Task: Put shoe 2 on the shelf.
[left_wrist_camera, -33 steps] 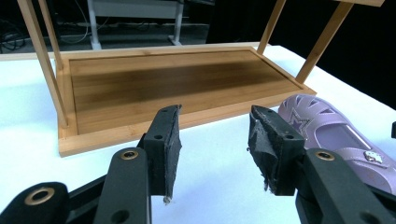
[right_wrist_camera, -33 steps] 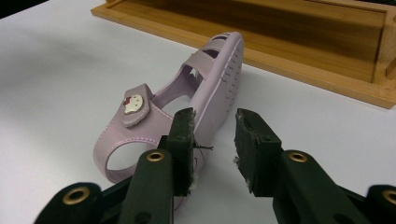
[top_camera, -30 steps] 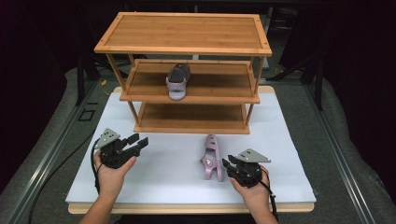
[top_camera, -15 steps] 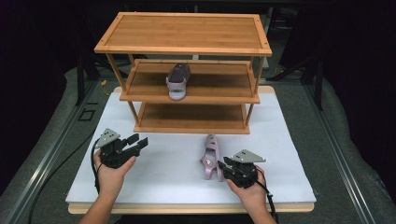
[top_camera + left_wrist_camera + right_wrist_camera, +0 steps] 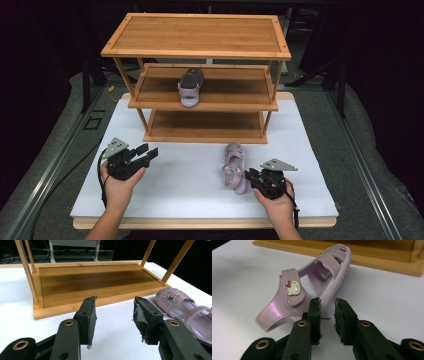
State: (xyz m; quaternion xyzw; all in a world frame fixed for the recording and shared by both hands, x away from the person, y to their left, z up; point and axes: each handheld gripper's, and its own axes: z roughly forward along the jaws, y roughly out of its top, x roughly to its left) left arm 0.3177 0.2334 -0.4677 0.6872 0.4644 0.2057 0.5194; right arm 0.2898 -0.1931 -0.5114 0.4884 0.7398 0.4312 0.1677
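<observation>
A lilac sandal [image 5: 232, 167] with a cat badge lies on the white board, toe toward the rack. My right gripper [image 5: 247, 175] sits at its heel side. In the right gripper view, the jaws [image 5: 327, 302] have just been closing. They stand narrow, and the left pad touches the sandal [image 5: 294, 302] at its sole edge. White board shows in the gap between the pads. My left gripper [image 5: 150, 152] rests at the left, open and with nothing in it [image 5: 115, 307]. Its view has the sandal [image 5: 182, 307] off to the right. A matching sandal [image 5: 190, 87] stands on the middle shelf.
A three-tier bamboo rack [image 5: 200, 35] stands at the back of the white board [image 5: 175, 190]. Its bottom shelf [image 5: 92, 282] is bare, and its front edge [image 5: 387, 255] lies just beyond the sandal. Dark floor and metal rails surround the board.
The right hand has shifted a little beside the sandal. The left gripper and both sandals have stayed in place.
</observation>
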